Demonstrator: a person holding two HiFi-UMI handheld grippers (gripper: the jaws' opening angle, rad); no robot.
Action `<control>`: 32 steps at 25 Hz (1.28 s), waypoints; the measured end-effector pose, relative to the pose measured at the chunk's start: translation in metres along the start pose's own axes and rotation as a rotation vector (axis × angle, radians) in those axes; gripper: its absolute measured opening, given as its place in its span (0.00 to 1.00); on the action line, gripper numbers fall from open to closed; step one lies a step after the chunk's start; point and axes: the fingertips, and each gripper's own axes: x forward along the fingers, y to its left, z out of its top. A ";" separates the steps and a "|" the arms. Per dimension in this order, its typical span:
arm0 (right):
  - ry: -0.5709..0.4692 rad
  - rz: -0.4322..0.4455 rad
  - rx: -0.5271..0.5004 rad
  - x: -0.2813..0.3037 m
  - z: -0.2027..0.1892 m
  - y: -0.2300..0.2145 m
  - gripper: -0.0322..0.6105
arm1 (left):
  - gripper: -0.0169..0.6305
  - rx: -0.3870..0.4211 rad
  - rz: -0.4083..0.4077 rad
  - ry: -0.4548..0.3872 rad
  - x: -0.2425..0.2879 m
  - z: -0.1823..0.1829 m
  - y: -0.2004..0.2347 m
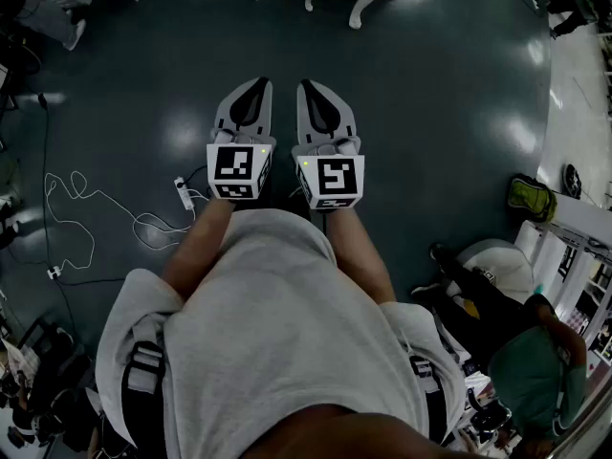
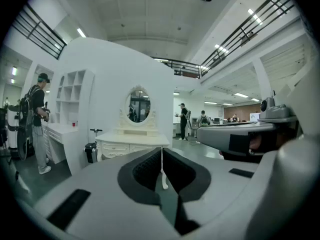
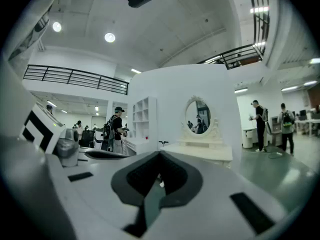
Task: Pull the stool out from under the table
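A white dressing table with an oval mirror stands ahead across the dark floor; it also shows in the right gripper view, dressing table. In the head view only white curved furniture legs show at the top edge, and I cannot tell whether a stool is among them. My left gripper and right gripper are held side by side in front of my body, well short of the furniture. Both are shut with nothing between the jaws, as the left gripper and right gripper views show.
A white power strip and a looping cable lie on the floor at my left. A green bag and a crouched person are at my right. A white shelf unit and a person with a backpack stand left of the table.
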 end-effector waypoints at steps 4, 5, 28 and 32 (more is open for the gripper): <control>0.007 0.004 -0.008 0.062 0.011 0.007 0.07 | 0.05 0.002 0.005 -0.006 0.034 0.013 0.051; 0.009 0.008 -0.012 0.077 0.013 0.008 0.07 | 0.05 0.002 0.007 -0.009 0.042 0.016 0.062; 0.024 0.068 -0.076 0.364 0.050 0.068 0.07 | 0.05 -0.086 0.066 0.029 0.163 0.032 0.311; 0.035 0.089 -0.059 0.409 0.043 0.046 0.07 | 0.05 -0.080 0.072 0.050 0.203 0.029 0.332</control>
